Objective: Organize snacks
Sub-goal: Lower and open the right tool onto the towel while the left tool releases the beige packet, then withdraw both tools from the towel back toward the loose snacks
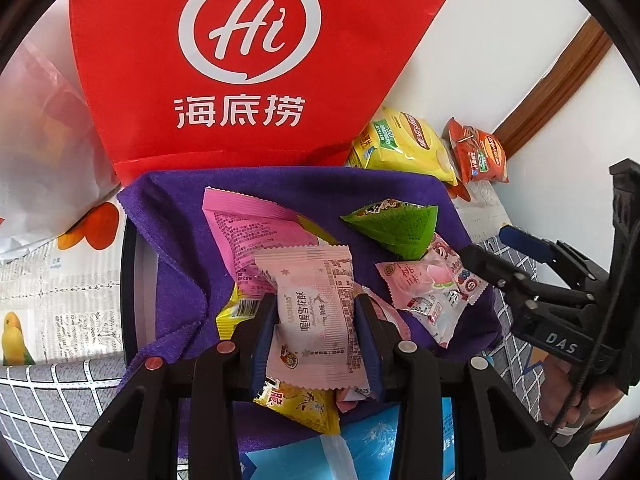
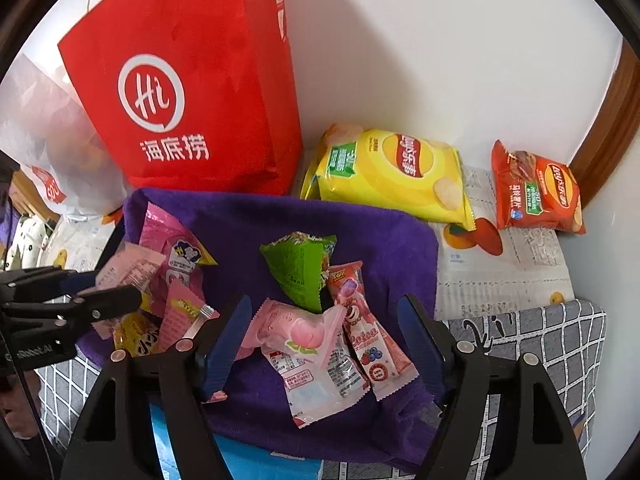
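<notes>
Left gripper (image 1: 316, 312) clenches the pale pink packet (image 1: 316, 320) — slick wrapper could slip; right gripper (image 2: 322, 344) gapes empty.

Yellow packet (image 1: 298, 404) half under tongs

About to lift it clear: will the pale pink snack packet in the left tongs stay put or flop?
The pale pink snack packet is probably light, being small. Its glossy film may slip. The left tongs pinch its middle, so both ends will likely droop.
</notes>
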Demonstrator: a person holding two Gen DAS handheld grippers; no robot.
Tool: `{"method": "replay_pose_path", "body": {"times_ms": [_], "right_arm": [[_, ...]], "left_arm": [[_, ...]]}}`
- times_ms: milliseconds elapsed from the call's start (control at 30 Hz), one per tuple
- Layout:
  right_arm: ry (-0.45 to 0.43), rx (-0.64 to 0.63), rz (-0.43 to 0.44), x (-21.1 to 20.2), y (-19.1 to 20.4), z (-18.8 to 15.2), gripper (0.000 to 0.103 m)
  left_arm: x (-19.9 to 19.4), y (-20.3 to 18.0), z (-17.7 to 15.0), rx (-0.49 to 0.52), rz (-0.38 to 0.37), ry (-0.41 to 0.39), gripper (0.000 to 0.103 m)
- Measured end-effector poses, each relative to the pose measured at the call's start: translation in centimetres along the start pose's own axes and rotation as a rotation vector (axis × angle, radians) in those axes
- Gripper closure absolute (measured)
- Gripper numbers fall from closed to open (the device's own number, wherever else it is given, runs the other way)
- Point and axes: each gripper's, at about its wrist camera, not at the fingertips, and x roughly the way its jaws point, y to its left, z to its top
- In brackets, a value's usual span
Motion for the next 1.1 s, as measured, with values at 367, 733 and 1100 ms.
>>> {"method": "replay_pose_path", "body": {"times_ms": [367, 733, 1100], "right_arm": [[-0.026, -0.001, 0.005, -0.8, 0.0, 0.2, 0.028], [-0.065, 0.016, -0.002, -2.2, -0.1, 0.4, 0.028], [-0.154, 0.079, 0.033, -5.9, 0.6, -0.6, 0.028]], "left_arm": [[-0.1, -0.1, 0.0, 0.001, -0.008, -0.012, 0.066], [-2.5, 0.1, 0.2, -0.002, -0.028, -0.086, 0.047], [-6.2, -0.5, -0.2, 0.022, -0.054, -0.167, 0.047]]}}
